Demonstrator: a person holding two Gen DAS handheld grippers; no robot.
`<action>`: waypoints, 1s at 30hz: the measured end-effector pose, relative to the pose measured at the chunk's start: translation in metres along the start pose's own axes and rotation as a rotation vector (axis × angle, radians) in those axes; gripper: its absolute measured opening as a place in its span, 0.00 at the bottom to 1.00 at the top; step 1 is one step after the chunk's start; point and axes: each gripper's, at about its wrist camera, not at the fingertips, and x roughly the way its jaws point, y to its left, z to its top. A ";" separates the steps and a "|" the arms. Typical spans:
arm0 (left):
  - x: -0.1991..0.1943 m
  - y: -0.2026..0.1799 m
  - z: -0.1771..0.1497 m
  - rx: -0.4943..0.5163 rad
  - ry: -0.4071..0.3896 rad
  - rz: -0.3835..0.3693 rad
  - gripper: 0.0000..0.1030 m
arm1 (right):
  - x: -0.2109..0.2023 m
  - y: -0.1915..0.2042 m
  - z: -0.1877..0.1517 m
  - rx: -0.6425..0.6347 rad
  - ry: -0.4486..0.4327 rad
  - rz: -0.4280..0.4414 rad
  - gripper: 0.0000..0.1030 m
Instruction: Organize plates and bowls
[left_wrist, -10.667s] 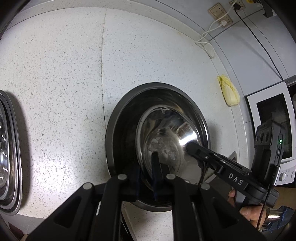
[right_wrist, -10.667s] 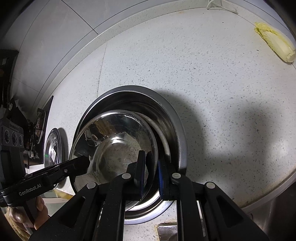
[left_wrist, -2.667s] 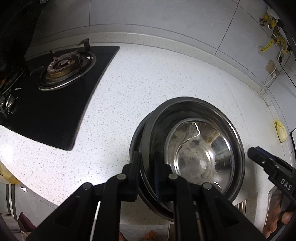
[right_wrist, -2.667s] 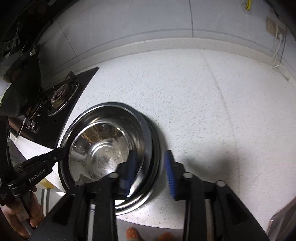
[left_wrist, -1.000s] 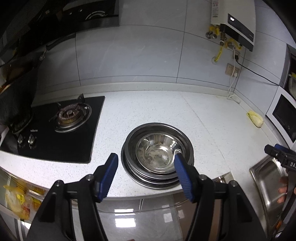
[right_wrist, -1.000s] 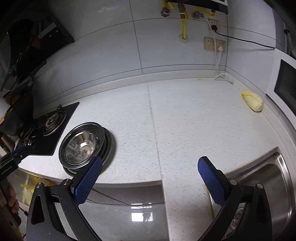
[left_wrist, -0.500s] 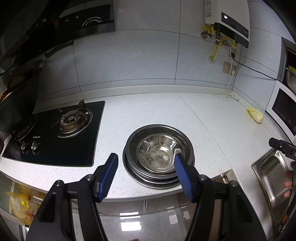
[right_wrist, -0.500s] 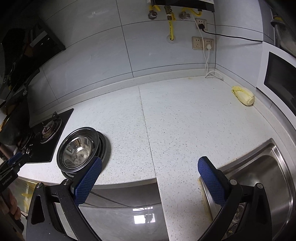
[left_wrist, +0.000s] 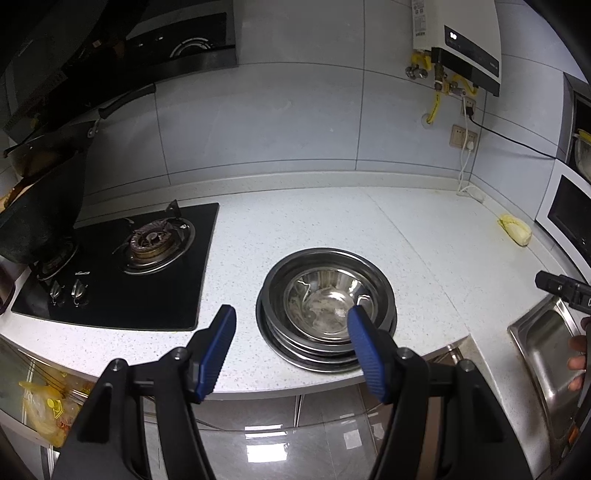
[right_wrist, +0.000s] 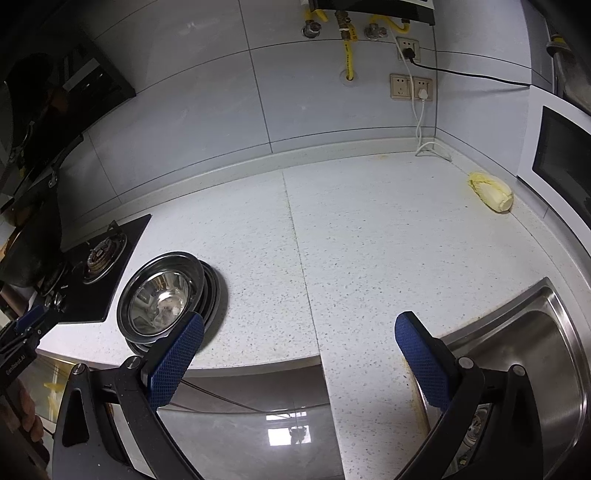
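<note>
A stack of steel bowls and plates (left_wrist: 327, 308) sits on the speckled white bench (left_wrist: 332, 221), near its front edge and just to the right of the black gas hob (left_wrist: 122, 266). A shiny bowl nests on top, with wider dark rims showing under it. The left gripper (left_wrist: 291, 347) hangs in front of the stack and apart from it, its jaws spread wide with nothing between them. The right gripper (right_wrist: 295, 360) is held further right of the stack, over the bench edge beside the steel sink (right_wrist: 535, 354); its jaws stand wide open and hold nothing. Well to the right of the stack, a pale yellow cabbage (right_wrist: 491, 192) lies near the wall, close to the white microwave (right_wrist: 561, 155).
</note>
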 end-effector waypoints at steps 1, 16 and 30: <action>-0.001 0.001 0.000 -0.003 -0.002 0.005 0.59 | 0.000 0.001 0.000 -0.003 0.002 0.002 0.99; -0.006 -0.001 -0.006 -0.008 0.006 0.067 0.59 | -0.008 -0.001 -0.002 -0.016 -0.004 -0.014 0.99; 0.001 -0.005 -0.008 -0.054 0.036 0.005 0.59 | -0.019 -0.005 -0.008 -0.007 -0.009 -0.034 0.99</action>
